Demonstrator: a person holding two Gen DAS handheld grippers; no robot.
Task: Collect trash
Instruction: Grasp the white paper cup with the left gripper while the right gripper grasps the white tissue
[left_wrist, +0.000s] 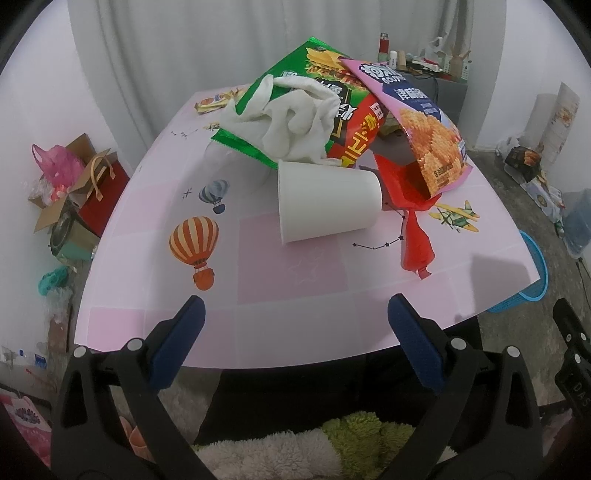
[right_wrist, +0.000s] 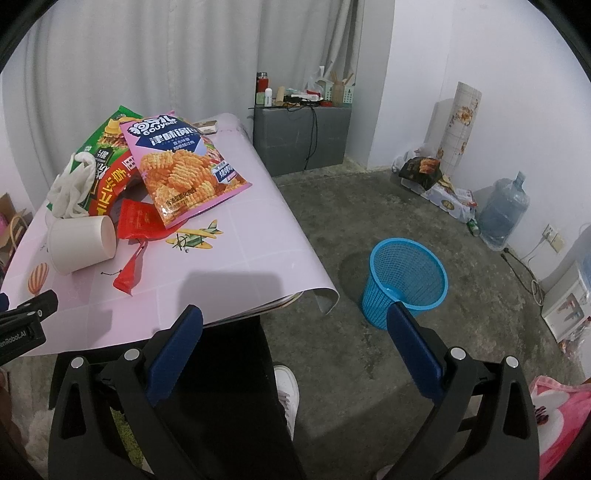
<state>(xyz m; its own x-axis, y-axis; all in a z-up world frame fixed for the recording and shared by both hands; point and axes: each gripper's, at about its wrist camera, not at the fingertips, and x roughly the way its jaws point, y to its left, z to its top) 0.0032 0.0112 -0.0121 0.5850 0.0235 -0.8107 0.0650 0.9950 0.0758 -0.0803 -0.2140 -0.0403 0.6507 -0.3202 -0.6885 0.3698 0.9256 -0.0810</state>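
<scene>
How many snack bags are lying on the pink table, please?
3 visible: a large green-and-red foil snack bag under the white cloth, a pink crisps bag leaning over it on the right, and a small yellow packet at the far left edge. The pile may hide others.

Pink bench (left_wrist: 295, 314) printed with balloons and an aeroplane. Lying on it: tipped white paper cup (left_wrist: 327, 201) at centre; red wrapper (left_wrist: 415, 236) at 3 o'clock; snack bags (left_wrist: 424, 125) and white cloth (left_wrist: 295, 122) at 12 o'clock. Blue basket (right_wrist: 404, 280) stands on the floor (right_wrist: 424, 229).
</scene>
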